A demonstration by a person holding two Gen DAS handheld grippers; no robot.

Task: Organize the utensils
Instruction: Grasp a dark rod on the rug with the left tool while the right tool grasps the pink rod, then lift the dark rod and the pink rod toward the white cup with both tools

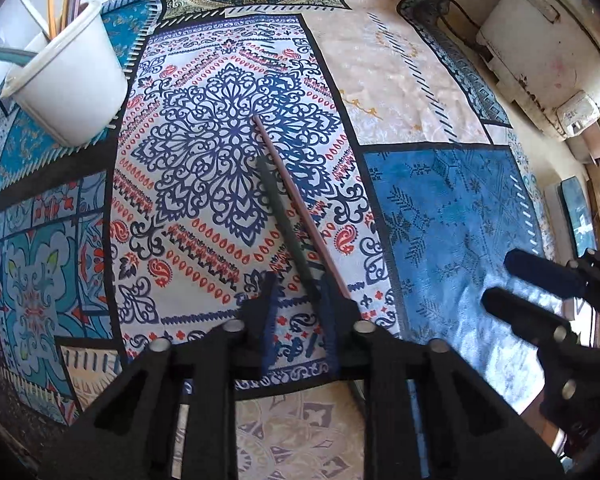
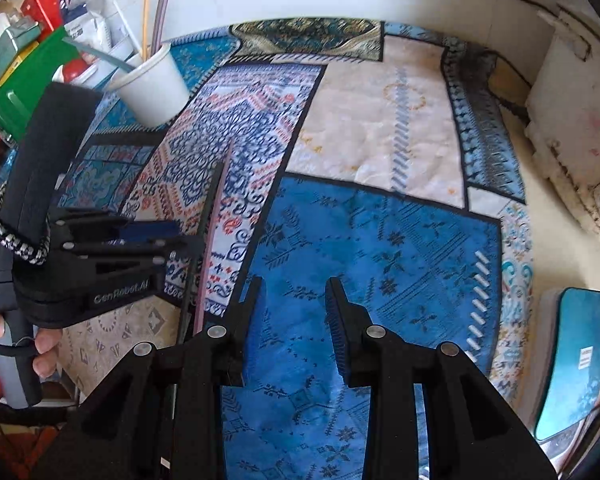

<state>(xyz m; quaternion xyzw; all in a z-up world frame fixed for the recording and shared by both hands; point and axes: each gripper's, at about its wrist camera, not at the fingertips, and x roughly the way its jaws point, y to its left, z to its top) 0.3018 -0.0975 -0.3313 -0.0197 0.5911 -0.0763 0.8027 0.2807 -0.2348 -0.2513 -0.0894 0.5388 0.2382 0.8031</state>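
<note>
Left wrist view: dark chopstick (image 1: 286,226) and pink chopstick (image 1: 300,204) lie side by side on the patterned cloth (image 1: 440,216), long axes running away from the left gripper (image 1: 300,300) toward the white cup (image 1: 66,80). Left gripper's jaws look apart, near ends by its right finger; grip unclear. Right gripper (image 2: 294,312) open, empty, farther off.

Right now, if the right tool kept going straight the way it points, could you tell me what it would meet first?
The right tool points steeply down at the blue patch of the tablecloth. Nothing shows between its open jaws, so it would likely meet the cloth first, though depth is uncertain.
</note>
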